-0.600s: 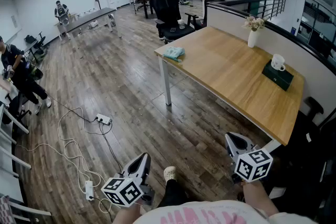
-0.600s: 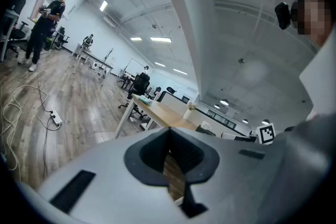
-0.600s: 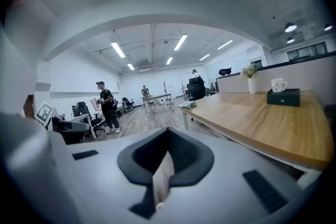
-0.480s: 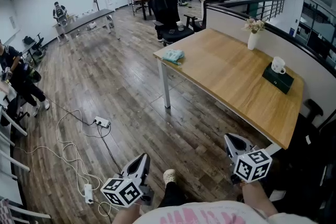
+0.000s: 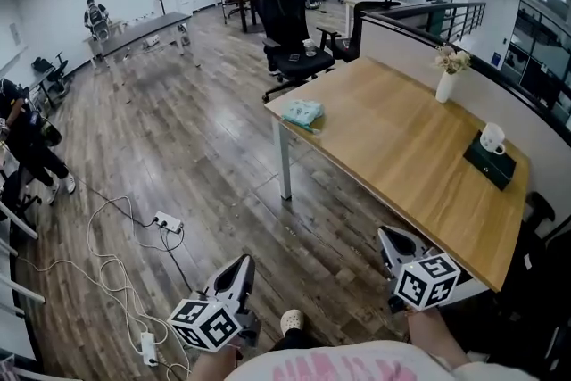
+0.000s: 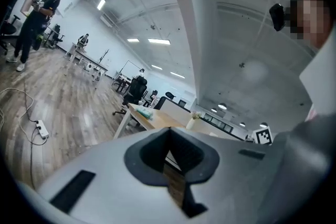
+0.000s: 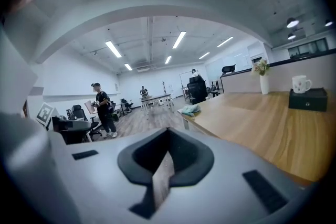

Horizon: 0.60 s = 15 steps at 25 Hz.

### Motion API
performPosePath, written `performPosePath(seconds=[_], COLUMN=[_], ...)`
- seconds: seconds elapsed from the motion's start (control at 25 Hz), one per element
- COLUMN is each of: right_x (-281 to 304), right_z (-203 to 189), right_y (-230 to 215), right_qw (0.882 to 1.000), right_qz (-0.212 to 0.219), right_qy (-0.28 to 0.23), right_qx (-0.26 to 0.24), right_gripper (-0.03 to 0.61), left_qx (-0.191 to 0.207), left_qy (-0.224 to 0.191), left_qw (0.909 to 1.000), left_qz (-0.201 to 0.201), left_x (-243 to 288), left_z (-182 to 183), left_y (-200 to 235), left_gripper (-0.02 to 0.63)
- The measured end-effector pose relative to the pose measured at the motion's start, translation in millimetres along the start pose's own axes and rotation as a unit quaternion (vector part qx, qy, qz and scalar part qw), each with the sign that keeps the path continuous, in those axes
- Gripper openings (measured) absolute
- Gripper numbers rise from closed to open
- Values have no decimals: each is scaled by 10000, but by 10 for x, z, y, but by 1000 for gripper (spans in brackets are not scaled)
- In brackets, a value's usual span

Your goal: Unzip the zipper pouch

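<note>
Zipper pouch [image 5: 303,112] (I am taking the teal bundle for it) is lying on the far-left corner of the table [image 5: 401,147], well ahead of both grippers. I am holding left gripper [image 5: 239,270] and right gripper [image 5: 391,238] closed and empty, neither clearly nearer.

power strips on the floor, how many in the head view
2. One power strip lies on the floor left of the table; the other lies nearer, by the picture's bottom left corner. More may be hidden out of view.
</note>
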State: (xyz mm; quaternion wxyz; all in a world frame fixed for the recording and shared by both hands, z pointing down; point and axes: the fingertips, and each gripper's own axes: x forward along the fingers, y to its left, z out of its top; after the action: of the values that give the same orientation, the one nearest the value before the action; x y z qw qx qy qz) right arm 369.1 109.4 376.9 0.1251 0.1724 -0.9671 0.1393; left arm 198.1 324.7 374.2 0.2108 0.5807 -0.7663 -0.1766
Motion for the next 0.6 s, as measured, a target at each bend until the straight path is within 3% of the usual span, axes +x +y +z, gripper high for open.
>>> performPosePath(seconds=[0.24,0.36,0.6], right_x=[806,1150,1667], right_z=[534,608,189], right_y=[-15,-40,-163], right_qw=[9990,9989,9964], right_qz=[138,84,-487], right_qy=[-395,-410,514], right_qx=[151,200,456], right_gripper=[-3,-3,-3], left_qx=[88,76,275], left_qy=[-299,-457,-7], left_qw=[9995,9987,9991], left_qz=[-107,-212,-331], left_x=[576,808,1179], left_z=[659,845,756], left_y=[406,603,902], left_gripper=[2,2,2])
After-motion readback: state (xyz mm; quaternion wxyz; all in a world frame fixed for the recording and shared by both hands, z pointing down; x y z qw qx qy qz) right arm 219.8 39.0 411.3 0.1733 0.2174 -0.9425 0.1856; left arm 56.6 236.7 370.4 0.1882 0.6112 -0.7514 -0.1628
